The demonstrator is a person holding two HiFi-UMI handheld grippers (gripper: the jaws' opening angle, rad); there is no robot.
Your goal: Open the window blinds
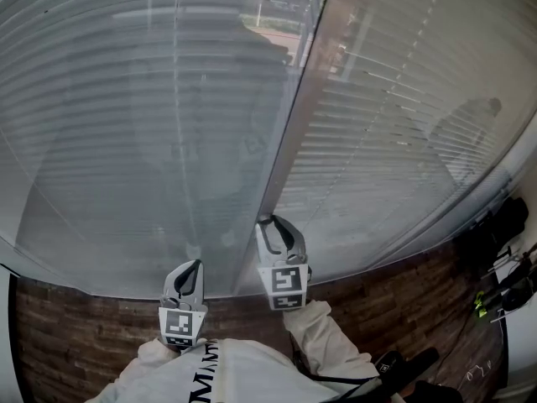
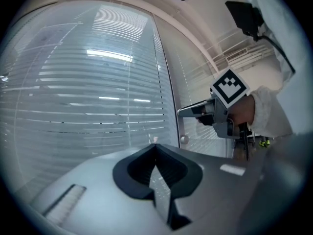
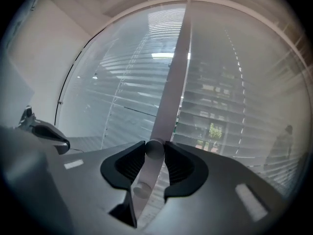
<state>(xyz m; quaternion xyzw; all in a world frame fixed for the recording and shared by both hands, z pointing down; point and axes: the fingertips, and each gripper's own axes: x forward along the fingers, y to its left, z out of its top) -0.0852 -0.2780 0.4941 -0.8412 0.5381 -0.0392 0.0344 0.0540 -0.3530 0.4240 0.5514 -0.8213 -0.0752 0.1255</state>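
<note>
while the left gripper waits with jaws pressed together, the right gripper pinches the knob on the post between the blinds, so turning it seems in hand, needing a firm wrist roll.

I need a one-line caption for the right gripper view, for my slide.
Right gripper holding a round knob on the window frame, slatted blinds behind the glass.

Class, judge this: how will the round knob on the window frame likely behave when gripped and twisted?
The knob looks smooth and round, so it may slip between the jaws clasping it. It sits on the frame, so it probably turns rather than lifts away. It seems rigid, unlikely to bend.
</note>
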